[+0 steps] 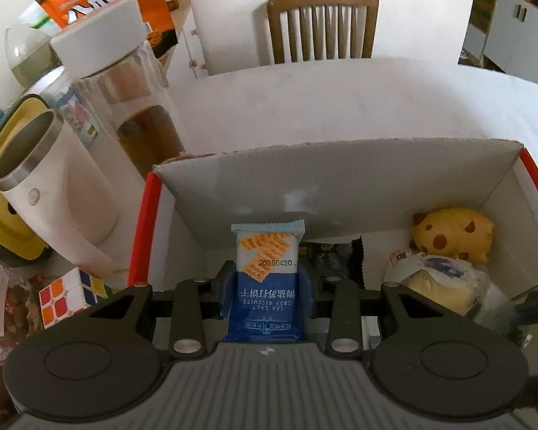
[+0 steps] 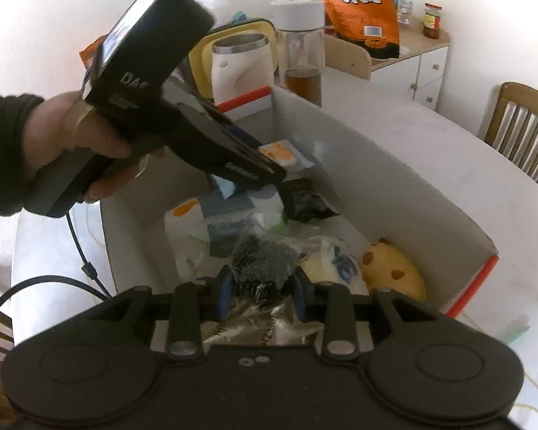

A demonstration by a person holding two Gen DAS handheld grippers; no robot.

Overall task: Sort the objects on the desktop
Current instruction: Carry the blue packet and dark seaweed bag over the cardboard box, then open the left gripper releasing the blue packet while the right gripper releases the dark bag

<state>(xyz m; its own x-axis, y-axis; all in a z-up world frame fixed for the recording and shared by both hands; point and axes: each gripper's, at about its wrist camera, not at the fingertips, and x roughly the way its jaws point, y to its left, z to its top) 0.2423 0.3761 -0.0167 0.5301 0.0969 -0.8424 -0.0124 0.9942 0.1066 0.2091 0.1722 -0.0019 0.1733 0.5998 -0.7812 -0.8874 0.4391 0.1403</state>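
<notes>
Blue pads on your left tool (image 1: pixel 267 283) are clamped on a soda biscuit packet (image 1: pixel 267 268), one pad pressed against each long side. The packet stands upright between them, its blue half nearest you and its white, cracker-printed half pointing away, and it hangs over the near left part of the cardboard box (image 1: pixel 340 179), in front of the raised flap. In the right wrist view you can see that same tool reaching in from the left, your hand (image 2: pixel 71 143) wrapped around its handle and the packet's pale end poking out past the tip.

Your right tool (image 2: pixel 262 288) is closed almost fully on a crinkled clear bag of dark pieces (image 2: pixel 263 258). The pads pinch the bag's lower part, and its silvery end lies back toward the tool's body. The bag sits over the middle of the box, above the other wrapped snacks.

Inside the box, at the far right end in the left wrist view, a yellow spotted plush toy (image 1: pixel 452 233) rests against the wall, with a wrapped yellow bun (image 1: pixel 434 279) just beside it and a dark sachet (image 1: pixel 335 258) near the biscuit packet.

Left of the box on the worktop (image 1: pixel 340 100) stand a white steel-rimmed mug (image 1: pixel 53 179), a glass bottle with a white cap (image 1: pixel 125 100) and a puzzle cube (image 1: pixel 70 295).
</notes>
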